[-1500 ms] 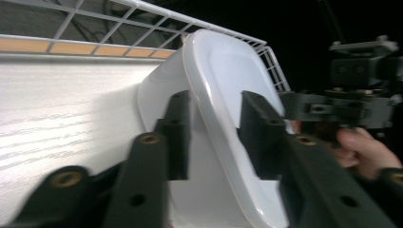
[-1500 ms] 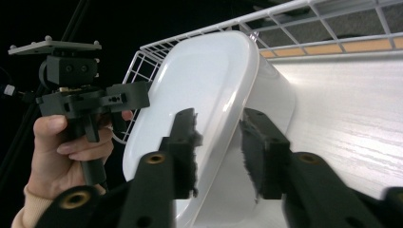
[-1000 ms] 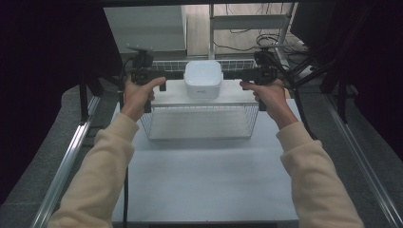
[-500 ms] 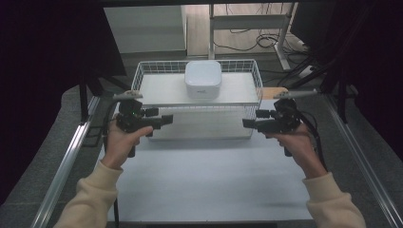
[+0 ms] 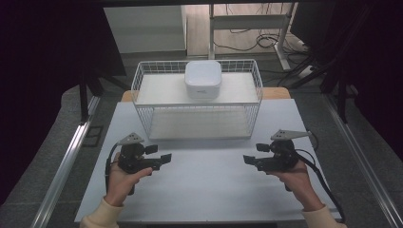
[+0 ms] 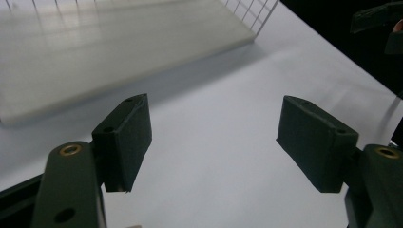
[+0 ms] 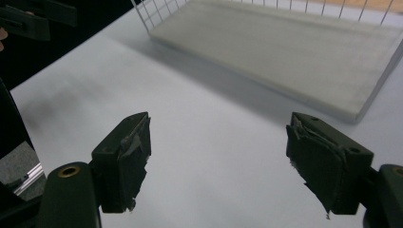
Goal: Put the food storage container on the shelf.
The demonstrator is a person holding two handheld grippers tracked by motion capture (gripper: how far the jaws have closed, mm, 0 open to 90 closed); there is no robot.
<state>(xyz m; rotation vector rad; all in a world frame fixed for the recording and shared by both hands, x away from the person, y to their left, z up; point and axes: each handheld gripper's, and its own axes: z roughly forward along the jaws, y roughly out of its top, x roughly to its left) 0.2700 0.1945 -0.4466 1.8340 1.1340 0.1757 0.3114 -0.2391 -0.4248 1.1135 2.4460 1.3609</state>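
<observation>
1. Now that you've pulled both hands back off the wire rack (image 5: 196, 102), the white box (image 5: 203, 79) sits alone on its top shelf.
2. Left gripper (image 5: 164, 159) and right gripper (image 5: 248, 160): jaws apart, empty, right just widened.
3. Placement looks done.

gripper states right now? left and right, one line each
Left gripper: open, nothing between its jaws, over the white table.
Right gripper: open, jaws have just been opening, nothing between them.

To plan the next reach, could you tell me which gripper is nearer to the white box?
Left, only slightly: the left gripper sits front-left of the white box, the right gripper front-right, both apart from it.
</observation>
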